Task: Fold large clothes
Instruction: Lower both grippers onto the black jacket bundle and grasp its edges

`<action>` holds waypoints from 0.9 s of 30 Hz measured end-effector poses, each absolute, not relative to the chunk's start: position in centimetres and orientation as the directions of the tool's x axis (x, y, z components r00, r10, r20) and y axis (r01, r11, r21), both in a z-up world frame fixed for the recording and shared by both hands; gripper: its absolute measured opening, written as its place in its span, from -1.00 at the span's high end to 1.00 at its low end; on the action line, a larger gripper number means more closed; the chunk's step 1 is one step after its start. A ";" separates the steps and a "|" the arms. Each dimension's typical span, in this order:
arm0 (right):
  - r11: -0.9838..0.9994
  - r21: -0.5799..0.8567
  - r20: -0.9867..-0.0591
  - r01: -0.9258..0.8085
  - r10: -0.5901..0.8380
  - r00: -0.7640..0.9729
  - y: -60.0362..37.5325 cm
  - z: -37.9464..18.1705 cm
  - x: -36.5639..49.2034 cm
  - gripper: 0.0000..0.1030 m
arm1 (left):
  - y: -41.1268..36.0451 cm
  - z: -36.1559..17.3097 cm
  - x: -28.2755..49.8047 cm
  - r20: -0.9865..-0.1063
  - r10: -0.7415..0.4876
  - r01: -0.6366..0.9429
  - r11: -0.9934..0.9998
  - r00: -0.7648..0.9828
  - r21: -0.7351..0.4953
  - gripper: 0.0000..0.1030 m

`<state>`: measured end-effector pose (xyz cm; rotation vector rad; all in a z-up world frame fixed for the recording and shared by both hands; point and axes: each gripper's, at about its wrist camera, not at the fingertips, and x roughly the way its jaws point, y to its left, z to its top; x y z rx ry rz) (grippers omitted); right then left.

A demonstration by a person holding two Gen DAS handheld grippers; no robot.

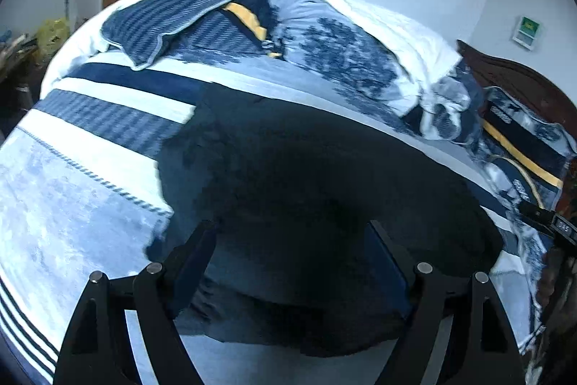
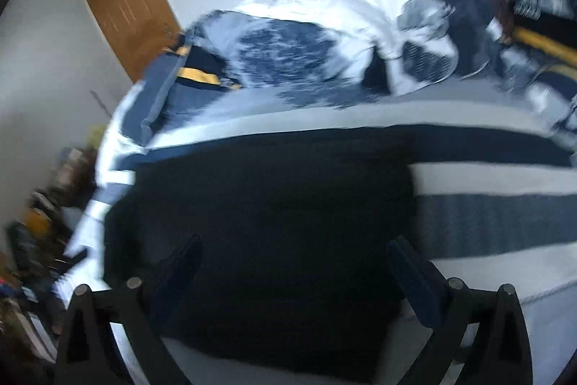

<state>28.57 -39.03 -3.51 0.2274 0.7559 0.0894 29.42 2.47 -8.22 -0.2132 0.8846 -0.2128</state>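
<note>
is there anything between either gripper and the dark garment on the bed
Nothing visible. The dark garment lies flat on the striped bedspread, directly under the open left gripper and the open right gripper. The pillow and bunched quilt sit beyond it, off to the far side.

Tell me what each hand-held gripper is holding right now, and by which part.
Nothing is held. The left hand-held gripper and the right hand-held gripper both stand open above the dark garment lying on the bed.
</note>
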 end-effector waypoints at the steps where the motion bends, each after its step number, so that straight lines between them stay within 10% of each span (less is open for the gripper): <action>1: 0.976 0.213 -0.679 0.031 0.126 0.723 -39.9 -3.6 29.0 -0.99 | 3.0 -8.3 29.9 -0.750 -0.254 0.081 0.962 0.611 -0.260 -0.62; 6: 0.954 0.290 -0.751 0.073 0.180 0.635 -44.2 -6.2 32.9 -0.90 | 5.6 -9.2 33.3 -0.804 -0.155 -0.001 0.982 0.573 -0.190 -0.62; 10: 0.925 0.353 -0.816 0.141 0.230 0.531 -46.3 -10.1 35.8 -0.08 | 8.2 -11.2 36.5 -0.846 -0.154 -0.056 0.976 0.511 -0.212 -0.62; 14: 0.885 0.432 -0.816 0.170 0.304 0.492 -47.3 -13.0 36.0 0.26 | 9.3 -14.3 39.1 -0.881 -0.239 -0.074 0.953 0.409 -0.293 -0.59; 19: 0.859 0.496 -0.784 0.130 0.378 0.493 -47.0 -13.7 34.9 0.81 | 8.1 -14.8 39.8 -0.878 -0.334 -0.040 0.929 0.343 -0.369 0.77; 27: 0.889 0.449 -0.778 0.094 0.337 0.530 -47.1 -12.0 33.7 0.87 | 8.0 -14.9 38.6 -0.873 -0.341 -0.056 0.922 0.348 -0.382 0.70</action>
